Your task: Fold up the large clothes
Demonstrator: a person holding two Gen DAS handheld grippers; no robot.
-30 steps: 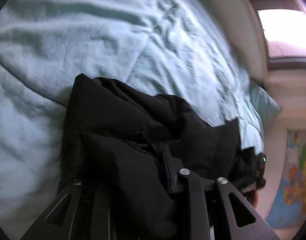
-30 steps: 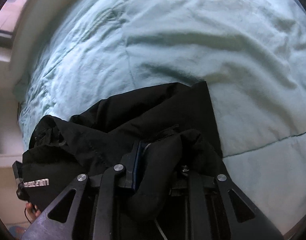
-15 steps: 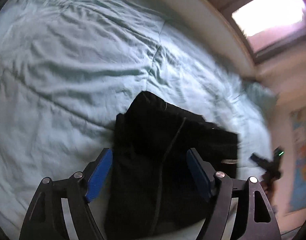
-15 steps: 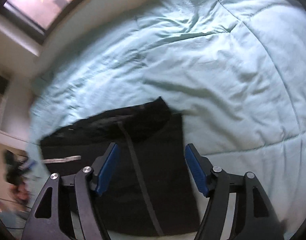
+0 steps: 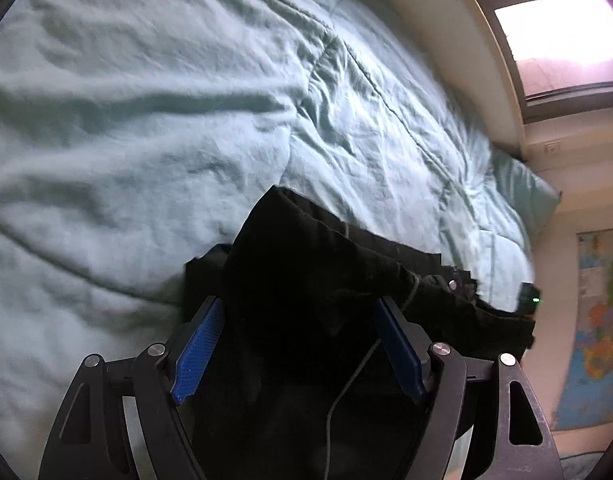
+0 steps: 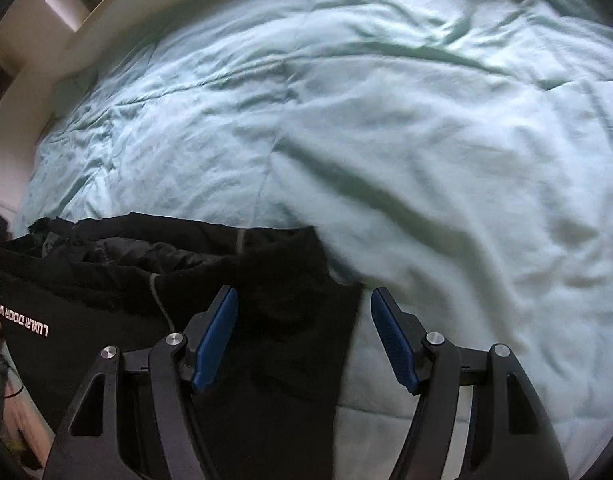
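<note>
A second ago black fabric was pinched in both tools; half a second ago it had been let go, and now the left tool (image 5: 296, 344) and the right tool (image 6: 304, 336) are both spread wide with nothing between the blue pads. The black garment (image 5: 306, 280) has been laid on the pale green bedspread (image 5: 146, 120), and the tools have been brought lower over it since the release. From this it is judged that one fold has been completed and set down — the cloth is doubled over itself, though its upper layer is rumpled and not yet flat.

In the left wrist view the garment fills the frame from 6 o'clock toward 3 o'clock, a light drawstring (image 5: 346, 384) is seen trailing toward 6 o'clock, and a metal snap (image 5: 452, 284) shows near the far edge. A window (image 5: 562, 36) is seen at 1 o'clock and a wall map (image 5: 598, 320) at 3 o'clock.

Only the right wrist view shows the white lettering (image 6: 24, 318) at 9 o'clock, and the garment's straight right-hand edge between the pads, with bare bedspread beyond it toward 3 o'clock — so the right tool is placed astride that edge.
</note>
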